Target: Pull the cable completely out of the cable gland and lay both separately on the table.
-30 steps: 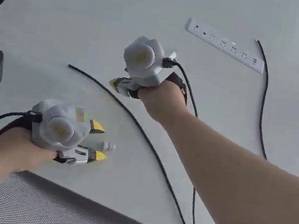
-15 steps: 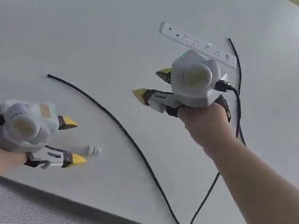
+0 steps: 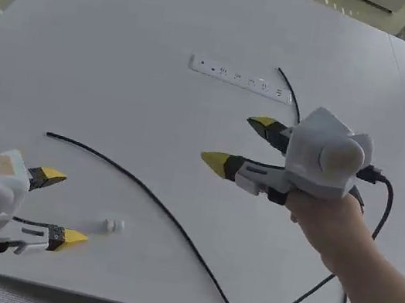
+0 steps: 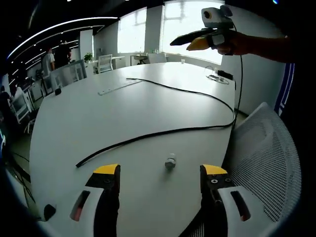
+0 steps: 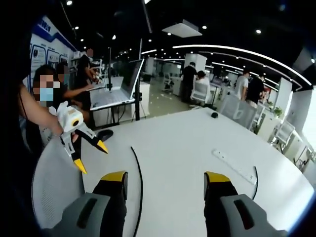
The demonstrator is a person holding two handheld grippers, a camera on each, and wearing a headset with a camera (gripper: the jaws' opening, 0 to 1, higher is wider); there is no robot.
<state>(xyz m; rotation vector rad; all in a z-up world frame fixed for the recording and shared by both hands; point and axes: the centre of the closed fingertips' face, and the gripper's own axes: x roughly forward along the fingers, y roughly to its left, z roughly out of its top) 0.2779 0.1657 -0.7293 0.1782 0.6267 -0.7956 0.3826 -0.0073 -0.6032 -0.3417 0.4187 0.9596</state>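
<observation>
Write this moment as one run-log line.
cable: on table | cable gland: on table, apart from cable | left gripper: open, empty, near cable gland | right gripper: open, empty, raised

Left gripper (image 3: pixel 67 206) and right gripper (image 3: pixel 236 140) have grey housings, yellow-tipped jaws.

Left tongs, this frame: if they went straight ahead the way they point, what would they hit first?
Most likely the small white cable gland, lying on the table dead ahead between the open jaws of the left tongs. The black cable lies beyond it. Their height above the table is unclear.
</observation>
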